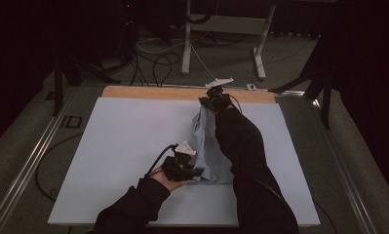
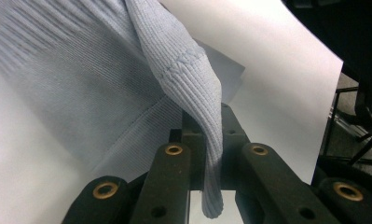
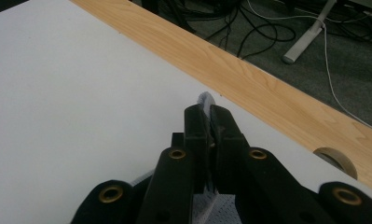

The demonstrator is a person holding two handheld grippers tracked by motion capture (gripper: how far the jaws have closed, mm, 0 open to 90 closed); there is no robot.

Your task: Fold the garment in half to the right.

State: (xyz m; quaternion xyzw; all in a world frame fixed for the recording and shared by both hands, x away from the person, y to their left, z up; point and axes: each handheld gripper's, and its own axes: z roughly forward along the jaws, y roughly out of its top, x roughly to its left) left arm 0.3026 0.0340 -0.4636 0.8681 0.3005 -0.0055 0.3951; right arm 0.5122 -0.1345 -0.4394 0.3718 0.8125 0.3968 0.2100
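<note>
A pale blue knitted cloth [image 1: 206, 146] hangs stretched between my two grippers over the white table sheet [image 1: 124, 141]. My left gripper [image 1: 194, 171] is near the front, shut on the cloth's ribbed hem [image 2: 207, 140], which runs between its jaws. My right gripper [image 1: 209, 102] is near the far edge, shut on the other end of the cloth [image 3: 206, 100], a small bit of which pokes out past the jaw tips. In the left gripper view the cloth [image 2: 81, 79] spreads up and to the left.
A bare wooden strip [image 1: 153, 92] runs along the table's far edge, with a round hole [image 3: 335, 161] in it. Beyond lie cables [image 1: 158, 58] and white desk legs [image 1: 186, 44] on the floor. Metal rails [image 1: 31, 156] flank the table.
</note>
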